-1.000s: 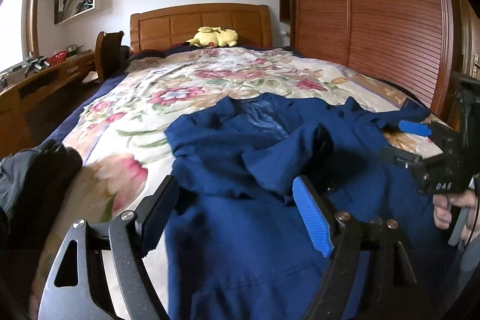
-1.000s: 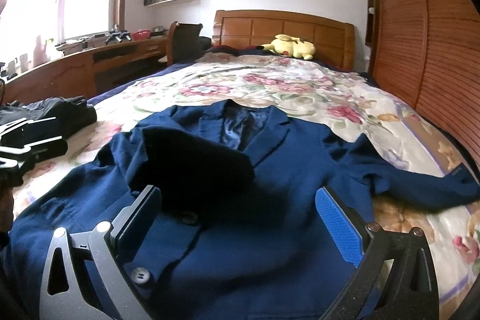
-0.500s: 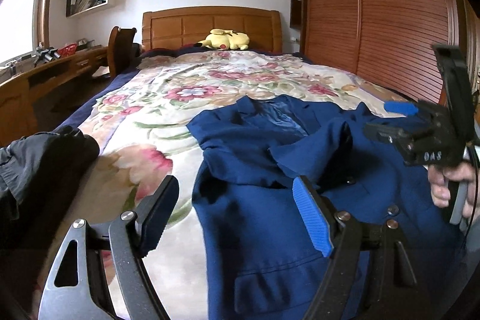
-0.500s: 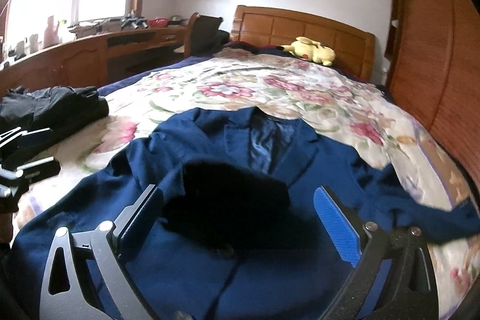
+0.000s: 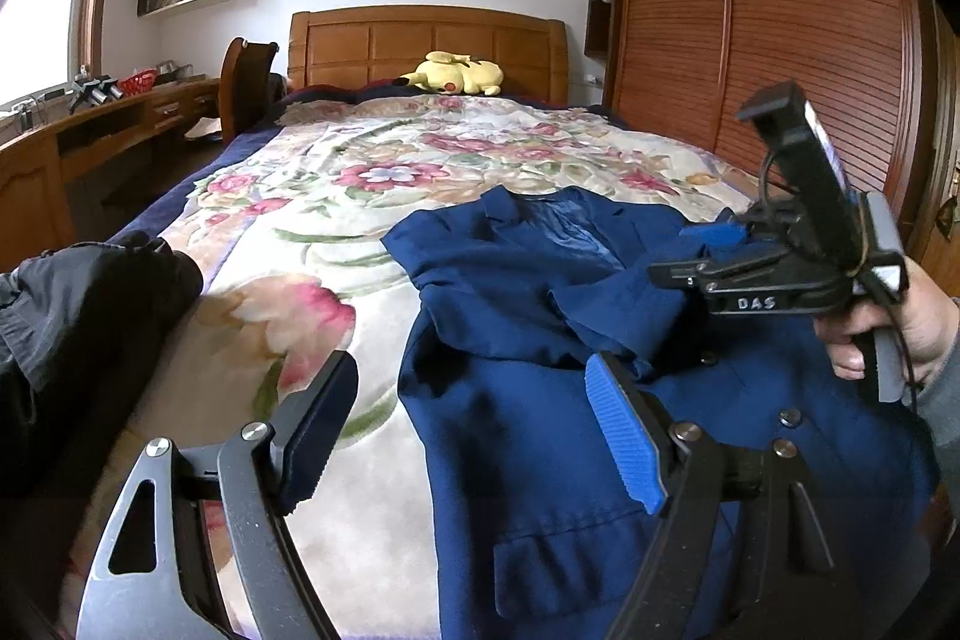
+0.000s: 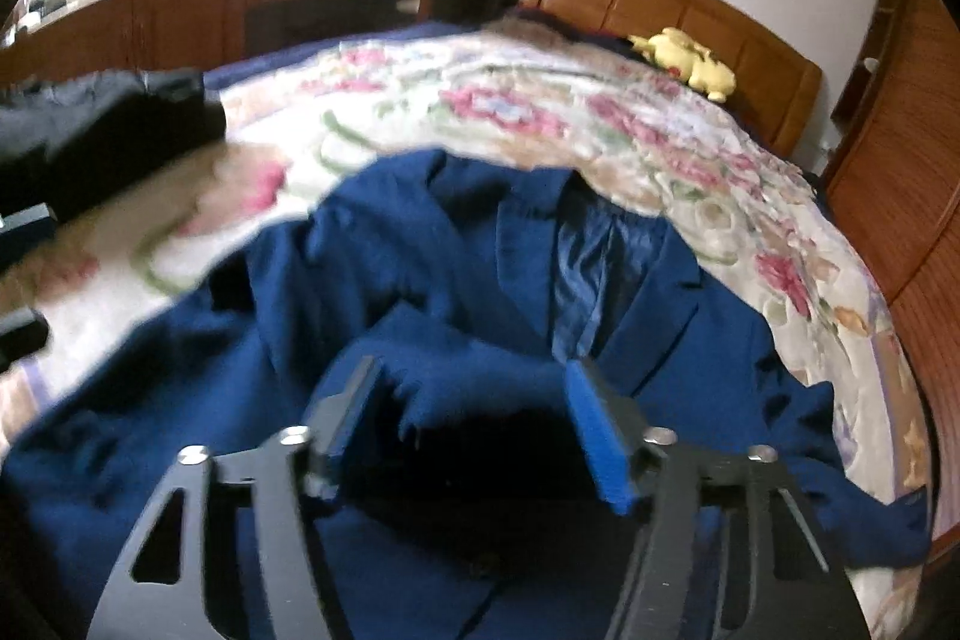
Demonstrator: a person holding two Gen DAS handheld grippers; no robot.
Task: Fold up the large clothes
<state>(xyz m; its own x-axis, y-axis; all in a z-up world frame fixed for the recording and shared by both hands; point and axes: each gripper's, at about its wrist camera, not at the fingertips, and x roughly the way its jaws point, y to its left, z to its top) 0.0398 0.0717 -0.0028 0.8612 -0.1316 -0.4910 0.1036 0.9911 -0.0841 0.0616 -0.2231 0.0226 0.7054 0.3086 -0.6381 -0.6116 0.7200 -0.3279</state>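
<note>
A navy blue suit jacket (image 5: 540, 388) lies face up on the floral bedspread (image 5: 372, 184), collar toward the headboard; its left sleeve is folded across the chest. My left gripper (image 5: 474, 430) is open and empty above the jacket's left edge. My right gripper (image 6: 474, 418) hovers low over the folded sleeve (image 6: 456, 376), jaws partly open, the cloth between them; the view is blurred. The right gripper also shows in the left wrist view (image 5: 708, 250) over the jacket's right side. The jacket (image 6: 600, 280) fills the right wrist view, with its other sleeve lying out to the right.
A pile of dark clothes (image 5: 78, 304) sits at the bed's left edge. A yellow plush toy (image 5: 456, 73) lies by the wooden headboard (image 5: 420, 40). A desk (image 5: 90, 130) and chair stand on the left, a wooden wardrobe (image 5: 780, 40) on the right.
My left gripper has drawn back to the left, off the jacket. My right gripper has dropped toward the folded sleeve and its jaws have narrowed.
</note>
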